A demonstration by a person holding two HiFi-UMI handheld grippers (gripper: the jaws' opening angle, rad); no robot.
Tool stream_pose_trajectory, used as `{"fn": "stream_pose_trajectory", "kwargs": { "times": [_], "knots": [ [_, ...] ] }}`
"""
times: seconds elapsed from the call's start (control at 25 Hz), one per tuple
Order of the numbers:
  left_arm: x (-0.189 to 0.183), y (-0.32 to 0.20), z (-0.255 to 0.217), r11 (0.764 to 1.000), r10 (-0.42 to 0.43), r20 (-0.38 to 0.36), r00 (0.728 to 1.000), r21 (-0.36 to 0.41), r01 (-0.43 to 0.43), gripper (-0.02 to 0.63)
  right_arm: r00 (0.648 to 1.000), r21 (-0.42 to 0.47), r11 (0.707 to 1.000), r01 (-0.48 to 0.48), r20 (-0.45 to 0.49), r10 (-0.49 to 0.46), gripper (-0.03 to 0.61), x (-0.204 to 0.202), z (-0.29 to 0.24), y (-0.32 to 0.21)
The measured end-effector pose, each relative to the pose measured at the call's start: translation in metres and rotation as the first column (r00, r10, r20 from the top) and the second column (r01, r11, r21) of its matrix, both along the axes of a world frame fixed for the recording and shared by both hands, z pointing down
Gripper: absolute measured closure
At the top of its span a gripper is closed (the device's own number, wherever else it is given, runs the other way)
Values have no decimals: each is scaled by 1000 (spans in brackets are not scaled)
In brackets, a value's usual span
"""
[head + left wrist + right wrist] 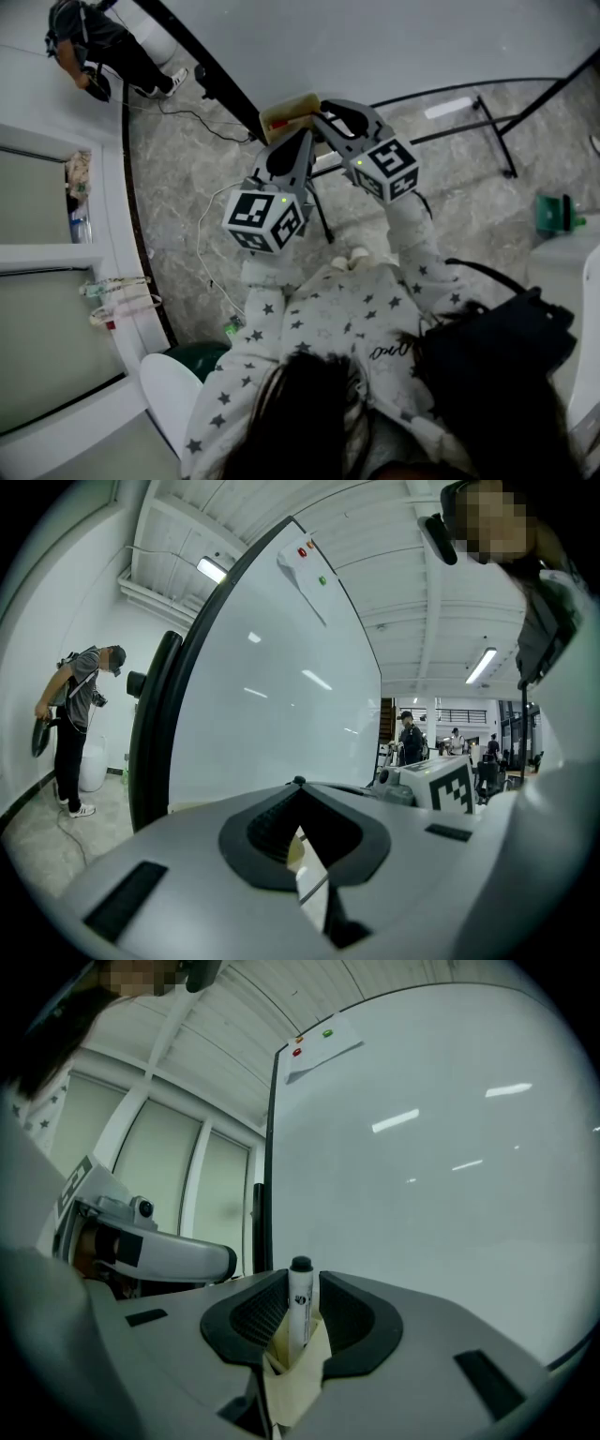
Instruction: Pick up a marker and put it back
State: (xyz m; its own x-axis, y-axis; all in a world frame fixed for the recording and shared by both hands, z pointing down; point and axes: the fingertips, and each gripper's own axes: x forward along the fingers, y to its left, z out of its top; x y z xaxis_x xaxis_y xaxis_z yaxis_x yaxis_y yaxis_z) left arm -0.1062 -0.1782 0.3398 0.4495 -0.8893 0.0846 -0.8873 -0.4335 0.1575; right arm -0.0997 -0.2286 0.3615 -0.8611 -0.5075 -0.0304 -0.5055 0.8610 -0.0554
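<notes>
Whiteboard (450, 1147) is filling the background in front of both claws. The right claw (302, 1279) is grasping 1 white marker (300, 1316) with a black cap, holding it upright above a beige object (292, 1393). The left claw (298, 785) is sitting clenched, with nothing between its jaws.

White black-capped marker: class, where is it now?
In the right gripper view, the white black-capped marker stands upright between the fingers of the right gripper, just left of centre, facing the large whiteboard.

No legible text anywhere
</notes>
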Motion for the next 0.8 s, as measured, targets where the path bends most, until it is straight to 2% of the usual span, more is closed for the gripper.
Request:
{"fn": "stream_pose_trajectory", "kwargs": {
  "times": [0.36, 0.52, 0.8],
  "knots": [
    [3, 4, -28, 997, 29, -8, 1000, 71, -28, 614, 996, 45, 999, 5, 91, -9, 492, 15, -49, 10],
    [8, 10, -43, 993, 48, -1, 999, 104, -47, 614, 997, 94, 995, 39, 64, -45, 492, 18, -69, 28],
    [18, 28, -64, 987, 87, 12, 996, 132, -88, 614, 997, 125, 991, 56, 42, -61, 494, 22, -94, 61]
  ]
}}
